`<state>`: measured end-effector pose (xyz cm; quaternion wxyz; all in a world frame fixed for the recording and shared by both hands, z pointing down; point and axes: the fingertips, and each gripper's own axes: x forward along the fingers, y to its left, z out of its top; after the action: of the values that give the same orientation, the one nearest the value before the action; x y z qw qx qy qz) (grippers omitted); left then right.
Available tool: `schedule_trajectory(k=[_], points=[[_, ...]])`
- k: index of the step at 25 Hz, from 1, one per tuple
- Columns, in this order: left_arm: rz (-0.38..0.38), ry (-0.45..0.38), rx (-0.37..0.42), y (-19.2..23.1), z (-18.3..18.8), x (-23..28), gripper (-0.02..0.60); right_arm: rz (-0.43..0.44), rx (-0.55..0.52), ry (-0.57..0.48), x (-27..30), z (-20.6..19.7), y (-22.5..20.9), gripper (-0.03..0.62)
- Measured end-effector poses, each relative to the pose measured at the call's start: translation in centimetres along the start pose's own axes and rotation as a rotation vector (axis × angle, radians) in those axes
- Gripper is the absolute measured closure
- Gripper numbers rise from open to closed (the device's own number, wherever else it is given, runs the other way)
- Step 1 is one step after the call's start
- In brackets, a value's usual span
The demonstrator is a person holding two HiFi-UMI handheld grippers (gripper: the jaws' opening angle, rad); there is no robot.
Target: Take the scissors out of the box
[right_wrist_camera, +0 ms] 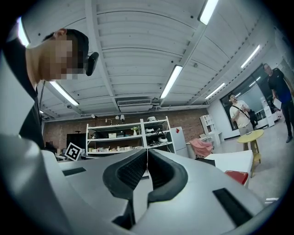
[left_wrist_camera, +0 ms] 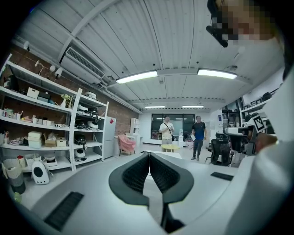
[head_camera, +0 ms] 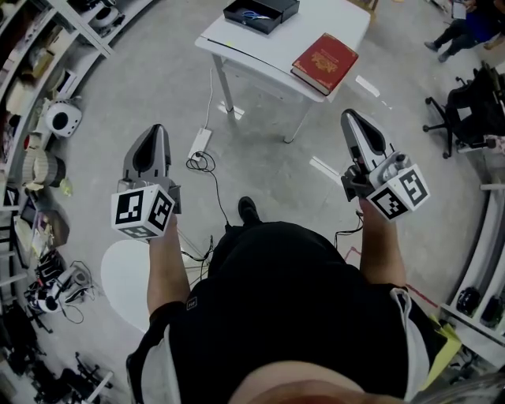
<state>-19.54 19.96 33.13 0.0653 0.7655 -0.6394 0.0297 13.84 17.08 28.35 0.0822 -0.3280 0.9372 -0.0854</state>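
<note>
**A:** What does the head view show?

**B:** A grey concrete floor, and ahead a white table (head_camera: 268, 49). A black box (head_camera: 281, 11) sits at its far end with the scissors (head_camera: 254, 15) lying inside, their blue handles showing. A red book (head_camera: 325, 62) lies closer to the near edge. On the floor short of the table are a power strip (head_camera: 200, 144) and a looped cable (head_camera: 207, 166). Cluttered shelves (head_camera: 39, 118) line the left side.

**A:** And the tools?

**B:** The left gripper (head_camera: 156, 128) and the right gripper (head_camera: 349, 117) both hang over bare floor, well apart from the table.

**A:** The left gripper view?

**B:** Its jaws are pressed together with nothing between them. Beyond them are white shelving, a pink chair (left_wrist_camera: 126, 143), a small yellow table (left_wrist_camera: 171, 147) and two people standing by a dark window.

**A:** The right gripper view?

**B:** Those jaws are clenched too, and empty. Behind them is a brick wall with shelves. At right are the white table's corner and the red book.
</note>
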Motion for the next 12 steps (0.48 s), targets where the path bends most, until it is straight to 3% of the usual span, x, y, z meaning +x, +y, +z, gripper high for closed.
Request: schedule_trajectory(k=[12], points=[[-0.051, 0.006, -0.039, 5.9, -0.4, 4.9, 0.561, 0.007, -0.009, 0.017, 9.0, -0.8, 0.4, 0.565]])
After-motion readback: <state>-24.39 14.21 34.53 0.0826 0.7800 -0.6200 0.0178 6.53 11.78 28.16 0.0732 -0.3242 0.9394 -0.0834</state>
